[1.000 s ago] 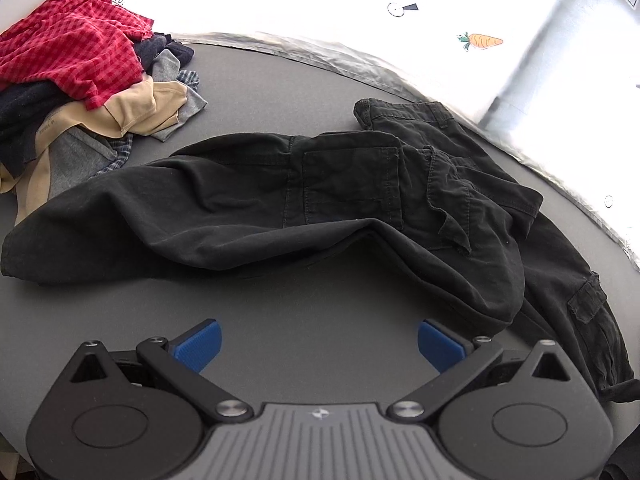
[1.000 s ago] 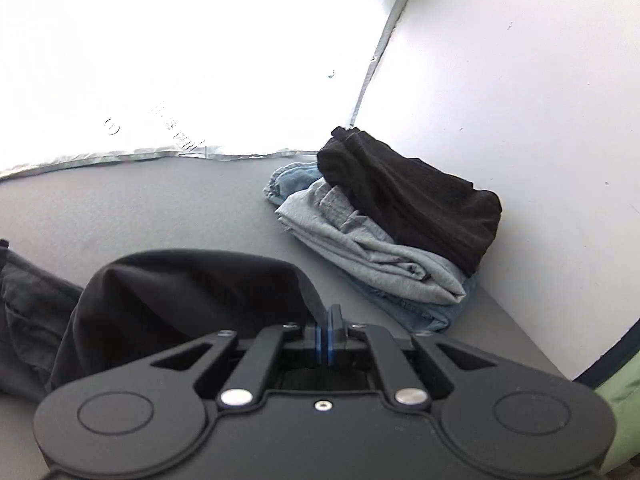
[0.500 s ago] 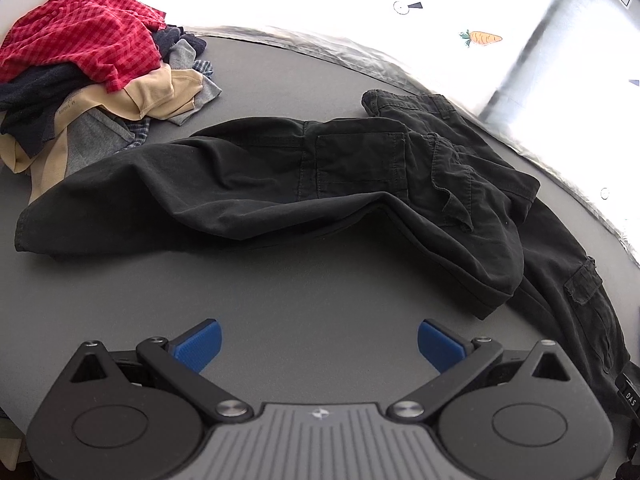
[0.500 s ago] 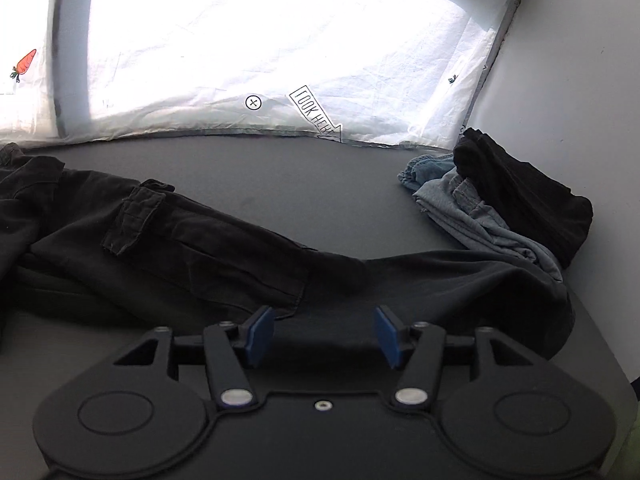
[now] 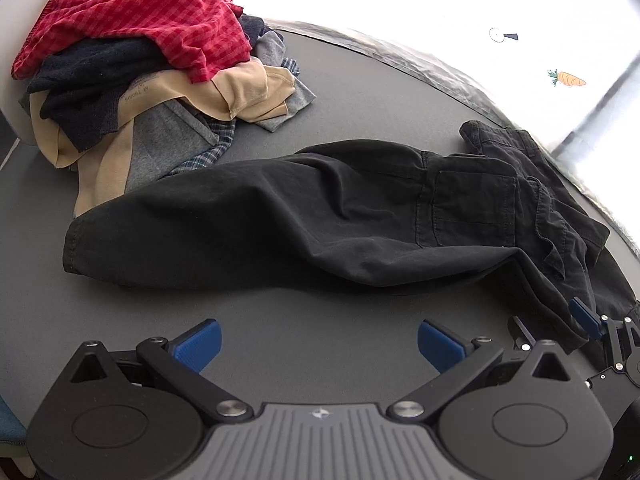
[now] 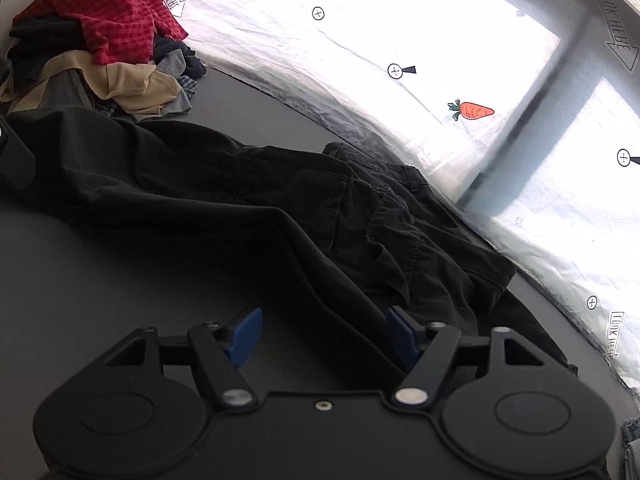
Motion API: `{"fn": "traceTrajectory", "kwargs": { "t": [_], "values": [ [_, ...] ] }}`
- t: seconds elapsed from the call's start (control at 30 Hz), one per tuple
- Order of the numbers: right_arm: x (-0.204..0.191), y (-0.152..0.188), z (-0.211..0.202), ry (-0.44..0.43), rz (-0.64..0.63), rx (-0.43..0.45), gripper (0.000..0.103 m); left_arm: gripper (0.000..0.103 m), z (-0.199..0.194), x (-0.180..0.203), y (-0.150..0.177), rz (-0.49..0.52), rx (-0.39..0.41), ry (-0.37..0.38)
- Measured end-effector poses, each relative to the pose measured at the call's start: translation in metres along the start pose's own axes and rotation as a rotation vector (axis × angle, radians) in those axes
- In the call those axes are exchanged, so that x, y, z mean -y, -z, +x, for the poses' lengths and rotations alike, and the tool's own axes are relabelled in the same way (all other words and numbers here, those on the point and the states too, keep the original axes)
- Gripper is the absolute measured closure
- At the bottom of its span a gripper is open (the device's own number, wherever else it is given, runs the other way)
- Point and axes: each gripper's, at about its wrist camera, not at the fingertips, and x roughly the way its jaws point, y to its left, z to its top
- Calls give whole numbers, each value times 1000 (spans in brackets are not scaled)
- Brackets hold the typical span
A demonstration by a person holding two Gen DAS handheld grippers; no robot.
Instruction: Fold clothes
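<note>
Black cargo trousers (image 5: pixel 320 208) lie spread and rumpled on the grey table (image 5: pixel 120 320), one leg stretching left toward the clothes pile. My left gripper (image 5: pixel 318 340) stands open over bare table just in front of that leg, nothing between its pads. In the right wrist view the trousers (image 6: pixel 240 200) fill the middle. My right gripper (image 6: pixel 324 332) is low over their near edge and its jaws are opening. Dark cloth lies between the pads, which do not press on it. One of its blue pads (image 5: pixel 585 317) shows at the lower right of the left wrist view.
A heap of unfolded clothes (image 5: pixel 140 60), red checked shirt on top with beige and dark pieces under it, sits at the back left (image 6: pixel 100 40). A bright white sheet with printed marks (image 6: pixel 400 40) borders the table's far edge. Folded denim (image 6: pixel 632 444) peeks in at the lower right.
My right gripper went from shut on black cloth to open, let it go, and swung left across the table to the trousers' near edge. My left gripper shifted left toward the clothes heap.
</note>
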Motion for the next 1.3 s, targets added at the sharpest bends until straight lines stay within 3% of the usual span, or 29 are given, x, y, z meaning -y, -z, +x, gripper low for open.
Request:
{"fn": "traceTrajectory", "kwargs": {
  "t": [0.13, 0.3, 0.4, 0.7, 1.0, 1.1, 1.3],
  "values": [
    [-27, -26, 23, -32, -94, 0, 33, 0, 27, -19, -25, -3, -31, -17],
    [-58, -36, 42, -28, -214, -2, 24, 0, 59, -30, -45, -14, -80, -22],
    [-59, -38, 53, -21, -214, -26, 22, 0, 71, -37, -49, -34, -103, -36],
    [-75, -41, 60, -8, -382, 12, 20, 0, 87, -57, -37, -139, -174, 37],
    [-33, -37, 83, -180, -12, -141, 28, 0, 84, -58, -38, -139, -171, 35],
    [-18, -35, 92, -232, 140, -189, 37, 0, 82, -55, -39, -129, -168, 36],
    [2, -28, 105, -287, 380, -248, 43, 0, 79, -50, -39, -115, -161, 49]
  ]
}}
